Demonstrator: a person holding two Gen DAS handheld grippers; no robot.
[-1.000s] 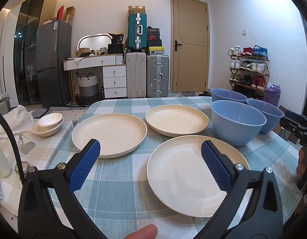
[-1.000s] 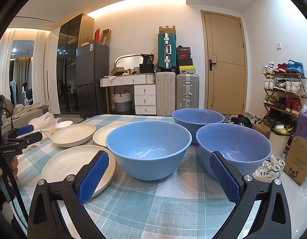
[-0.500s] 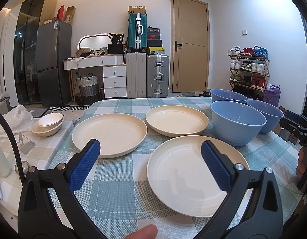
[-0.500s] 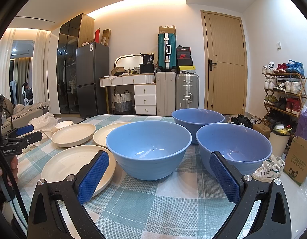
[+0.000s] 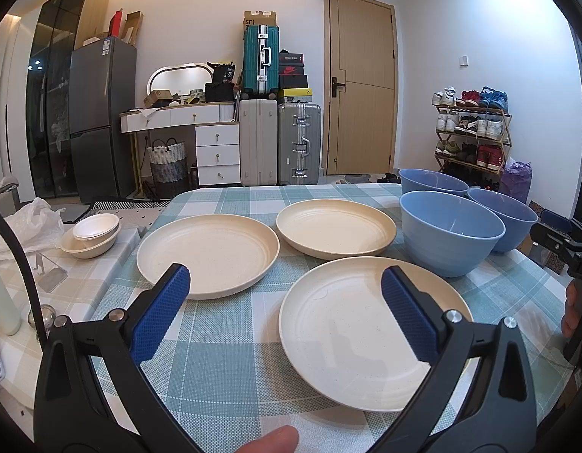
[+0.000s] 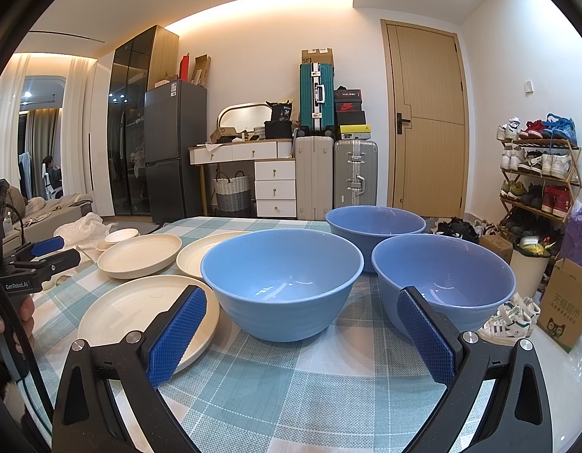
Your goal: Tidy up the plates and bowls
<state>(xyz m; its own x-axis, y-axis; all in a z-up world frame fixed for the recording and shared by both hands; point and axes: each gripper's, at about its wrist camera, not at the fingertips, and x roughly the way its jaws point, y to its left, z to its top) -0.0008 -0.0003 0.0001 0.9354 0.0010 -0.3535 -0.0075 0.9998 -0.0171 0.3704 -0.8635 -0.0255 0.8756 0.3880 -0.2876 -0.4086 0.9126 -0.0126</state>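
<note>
3 cream plates and 3 blue bowls sit on the counter [image 5: 230, 358], which wears a teal-and-white checked cloth. The plates are round, shallow and faintly speckled, with ringed rims: the near plate [image 5: 358, 336] lies just ahead of the left gripper [image 5: 285, 311], the left plate [image 5: 207, 255] and the far plate [image 5: 336, 232] behind it, each close beside the next. The bowls are deep, smooth and glossy inside. The front bowl [image 6: 283, 283] stands just beside the near plate, with the right bowl [image 6: 443, 283] and the back bowl [image 6: 375, 222] clustered near it. The right gripper [image 6: 302, 334] hovers before the bowls. Both grippers' fingers are spread wide, holding nothing.
</note>
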